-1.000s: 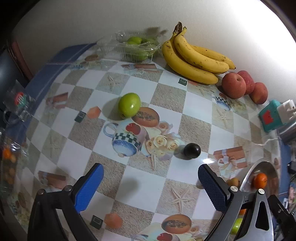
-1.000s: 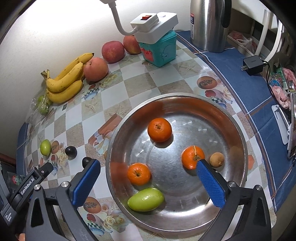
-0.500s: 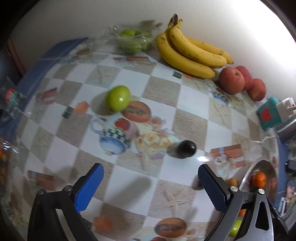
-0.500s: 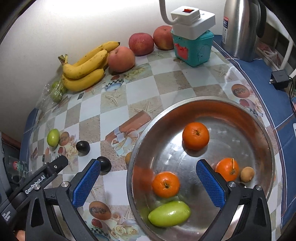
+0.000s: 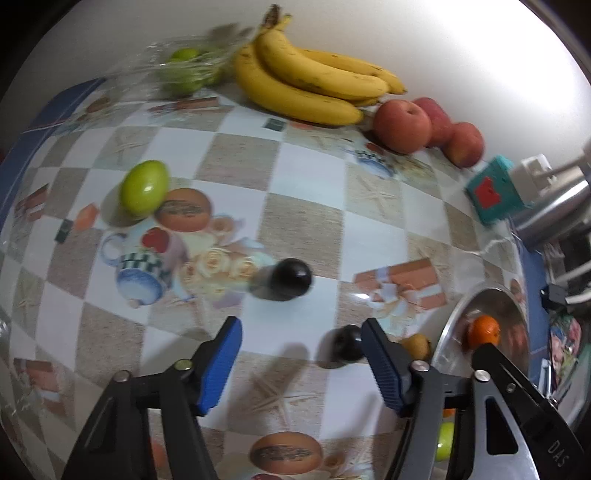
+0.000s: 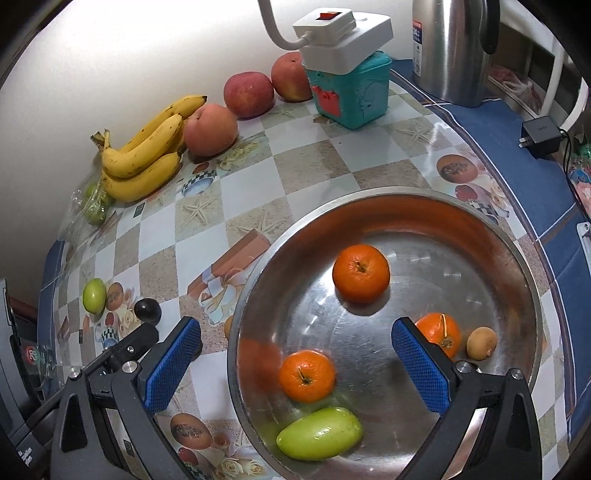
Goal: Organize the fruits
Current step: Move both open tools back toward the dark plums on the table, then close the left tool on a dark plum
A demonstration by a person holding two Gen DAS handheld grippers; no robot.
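Left gripper: my left gripper (image 5: 301,356) points steeply down at the checkered tablecloth (image 5: 306,173). Its blue pads have just been closing, yet nothing sits between them; I see only bare cloth in the gap, so it grasps nothing.

Dark fruits: one round black fruit (image 5: 291,277) lies just beyond the left gripper's tips. A second black fruit (image 5: 347,341) sits just outside the right-hand pad (image 5: 382,363); I cannot tell whether they touch.

Small brown fruit: a little tan fruit (image 5: 417,343) lies on the cloth between that second black fruit and the steel bowl (image 6: 480,225).

Right gripper: my right gripper (image 6: 295,365) hangs over the bowl with its jaws spread wide and empty. One pad is over the cloth, the other over the bowl.

Bowl contents: three oranges (image 6: 361,273), one elongated green fruit (image 6: 319,437) and one small brown fruit (image 6: 481,342), all apart except the green one, which lies just beside the nearest orange.

Loose green fruit: a green fruit (image 5: 144,186) rests on the cloth, well apart from the bowl.

Back wall: a bunch of bananas (image 5: 306,83), three red apples (image 5: 402,125) and a clear bag of green fruit (image 5: 183,70) line the wall.

Other items: a teal box (image 6: 352,92) carries a white power strip (image 6: 343,33), beside a steel kettle (image 6: 452,48). A black charger (image 6: 541,134) lies on the blue cloth border.
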